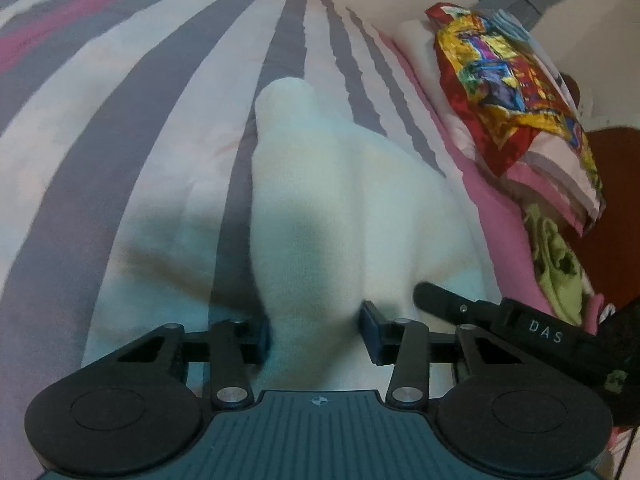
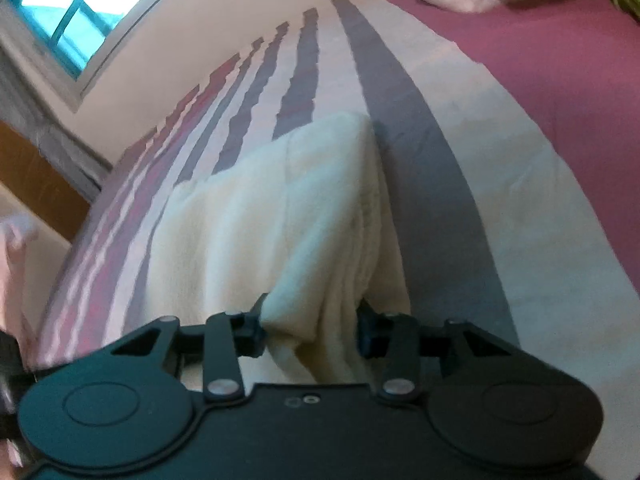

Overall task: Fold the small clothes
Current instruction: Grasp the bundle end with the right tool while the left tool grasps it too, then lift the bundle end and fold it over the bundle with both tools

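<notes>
Left wrist view | your left gripper (image 1: pixel 316 334) and right gripper (image 2: pixel 310 330) each pinch the white cloth (image 1: pixel 320 200) | cloth stretches straight ahead across the striped bed (image 1: pixel 120 120)

the left gripper (image 1: pixel 316 330) is matte black, with a ribbed slate-blue plate at its base bearing a small round crosshair mark. two large round black housings flank the plate, each with a shallow circular recess. flat black link arms run forward from silver rivets to blue fingertip pads (image 1: pixel 370 330). the right gripper (image 2: pixel 310 330) has the same build, but its centre plate is plain black with two small round fittings. seen from the left wrist, its black body carries pale "das" lettering.
</notes>
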Action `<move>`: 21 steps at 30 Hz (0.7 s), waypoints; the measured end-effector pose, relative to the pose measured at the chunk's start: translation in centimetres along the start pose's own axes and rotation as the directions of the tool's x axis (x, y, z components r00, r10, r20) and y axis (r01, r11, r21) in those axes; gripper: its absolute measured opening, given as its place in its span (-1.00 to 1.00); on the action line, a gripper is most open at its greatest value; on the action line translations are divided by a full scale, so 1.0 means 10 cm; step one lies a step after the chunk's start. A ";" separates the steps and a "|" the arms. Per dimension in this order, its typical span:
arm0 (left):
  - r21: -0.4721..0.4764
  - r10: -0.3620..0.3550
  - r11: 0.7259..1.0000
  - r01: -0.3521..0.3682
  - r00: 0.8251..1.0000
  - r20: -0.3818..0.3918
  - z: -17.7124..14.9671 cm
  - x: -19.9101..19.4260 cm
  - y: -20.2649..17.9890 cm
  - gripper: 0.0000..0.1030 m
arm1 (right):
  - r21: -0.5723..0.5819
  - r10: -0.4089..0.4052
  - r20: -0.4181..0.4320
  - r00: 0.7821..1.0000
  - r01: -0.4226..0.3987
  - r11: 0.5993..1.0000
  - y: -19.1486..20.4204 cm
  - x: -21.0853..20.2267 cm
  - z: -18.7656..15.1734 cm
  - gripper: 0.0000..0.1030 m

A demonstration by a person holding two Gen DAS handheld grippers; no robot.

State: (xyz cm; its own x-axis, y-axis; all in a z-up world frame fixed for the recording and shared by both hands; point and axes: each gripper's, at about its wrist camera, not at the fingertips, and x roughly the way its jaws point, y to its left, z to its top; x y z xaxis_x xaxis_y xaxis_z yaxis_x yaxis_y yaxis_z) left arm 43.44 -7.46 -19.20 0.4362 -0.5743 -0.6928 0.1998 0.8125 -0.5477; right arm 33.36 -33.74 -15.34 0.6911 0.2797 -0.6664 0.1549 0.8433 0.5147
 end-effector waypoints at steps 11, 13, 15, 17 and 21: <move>0.059 0.054 0.997 -0.055 0.998 0.020 -0.03 -0.01 -0.17 -0.30 | 0.027 0.013 0.028 1.000 -0.014 1.000 0.12 0.07 -0.04 -0.35; 0.070 0.056 0.996 -0.059 0.998 0.034 -0.02 -0.06 -0.20 -0.34 | 0.000 0.005 0.051 0.999 -0.005 1.000 0.19 0.02 -0.07 -0.37; 0.078 0.054 0.995 -0.057 0.998 0.042 -0.01 -0.12 -0.21 -0.36 | -0.021 0.002 0.071 0.997 -0.001 1.000 0.24 -0.03 -0.08 -0.38; 0.084 0.049 0.995 -0.053 0.998 0.049 0.02 -0.19 -0.22 -0.37 | -0.054 0.003 0.090 0.996 0.002 0.999 0.34 -0.09 -0.07 -0.38; 0.094 0.040 0.995 -0.047 0.997 0.072 0.06 -0.37 -0.23 -0.37 | -0.118 0.010 0.115 0.993 0.003 0.993 0.55 -0.19 -0.03 -0.39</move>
State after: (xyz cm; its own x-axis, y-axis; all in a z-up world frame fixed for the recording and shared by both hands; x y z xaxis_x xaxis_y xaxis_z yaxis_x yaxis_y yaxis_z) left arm 41.91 -7.11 -15.10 0.5063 -0.5324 -0.6784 0.2602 0.8444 -0.4683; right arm 32.67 -29.50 -11.40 0.7696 0.2336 -0.5942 0.0729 0.8924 0.4452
